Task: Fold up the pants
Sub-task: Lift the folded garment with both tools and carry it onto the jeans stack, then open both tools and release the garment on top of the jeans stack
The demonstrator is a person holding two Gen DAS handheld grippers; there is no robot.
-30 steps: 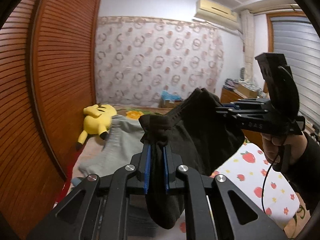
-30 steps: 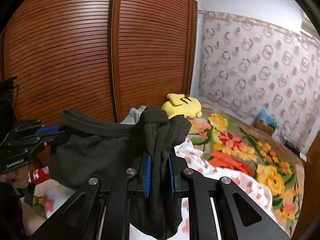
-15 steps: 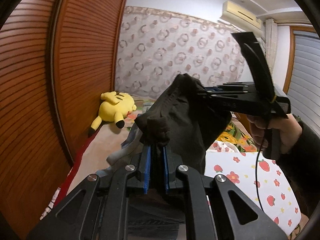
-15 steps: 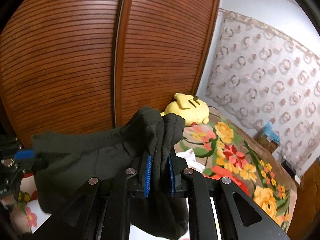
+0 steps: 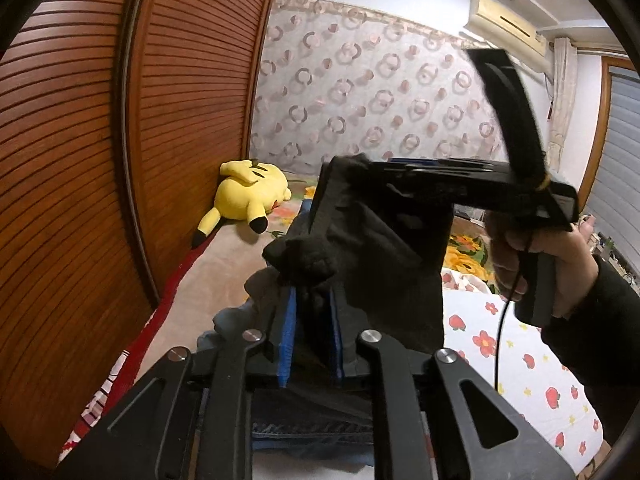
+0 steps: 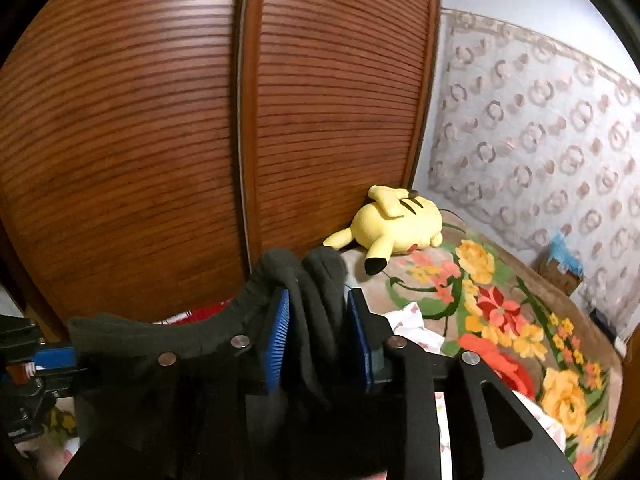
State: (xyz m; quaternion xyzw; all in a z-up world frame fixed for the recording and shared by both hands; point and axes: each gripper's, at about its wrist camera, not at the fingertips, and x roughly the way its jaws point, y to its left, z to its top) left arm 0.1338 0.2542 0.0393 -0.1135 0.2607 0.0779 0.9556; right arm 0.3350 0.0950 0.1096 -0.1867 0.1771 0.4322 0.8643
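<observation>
The black pants (image 5: 384, 248) hang in the air above the bed, stretched between my two grippers. My left gripper (image 5: 312, 304) is shut on a bunched edge of the pants. My right gripper (image 6: 316, 308) has the other bunched edge (image 6: 316, 280) between its blue pads; the pads stand wider apart than before and the cloth still lies between them. In the left wrist view the right gripper (image 5: 460, 184) is held by a hand at the upper right. In the right wrist view the left gripper (image 6: 28, 364) shows at the left edge.
A yellow plush toy (image 5: 248, 196) lies by the brown slatted wardrobe doors (image 5: 100, 160). Folded jeans and grey clothes (image 5: 308, 428) lie on the bed under my left gripper. A floral blanket (image 6: 500, 312) and a strawberry-print sheet (image 5: 520, 360) cover the bed.
Both grippers have swung left toward the wardrobe with the pants and come closer together. The right gripper's pads have spread wider around the cloth.
</observation>
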